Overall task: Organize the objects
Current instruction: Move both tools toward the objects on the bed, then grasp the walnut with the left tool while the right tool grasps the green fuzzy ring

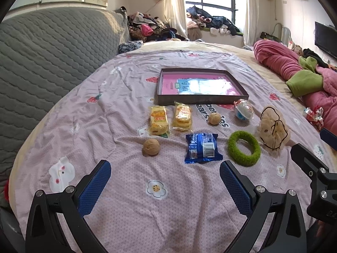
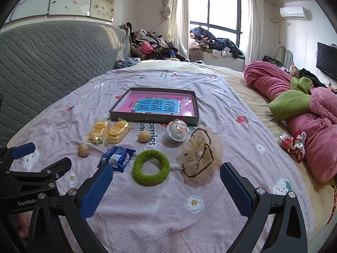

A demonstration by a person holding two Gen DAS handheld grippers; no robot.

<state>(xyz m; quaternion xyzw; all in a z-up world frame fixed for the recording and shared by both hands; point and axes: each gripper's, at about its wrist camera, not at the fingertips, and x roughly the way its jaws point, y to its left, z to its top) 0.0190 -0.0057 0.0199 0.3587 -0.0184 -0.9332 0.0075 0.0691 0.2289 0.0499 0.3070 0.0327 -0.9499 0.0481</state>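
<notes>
The fuzzy green ring [image 2: 151, 167] lies straight ahead of the right gripper [image 2: 166, 186], nearer it than the left gripper [image 1: 165, 182]; both are spread wide, empty.

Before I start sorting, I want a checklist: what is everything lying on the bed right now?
Shallow box: one, dark rim, pink and blue printed sheet inside, on the sheet's far middle.
Yellow snack packs: two, side by side, just before the box.
Walnuts: two, tan, one by the left pack, one farther right.
Blue snack packet: one, near middle.
Green ring: one, fuzzy, right of the blue packet.
Beige scrunchie: one, dark trim, right of the ring.
Round wrapped sweet: one, white with clear wrap, by the box's near corner.
Pink quilt: one, bunched, green lining, right edge.
Left gripper: open, empty.
Right gripper: open, empty.
</notes>
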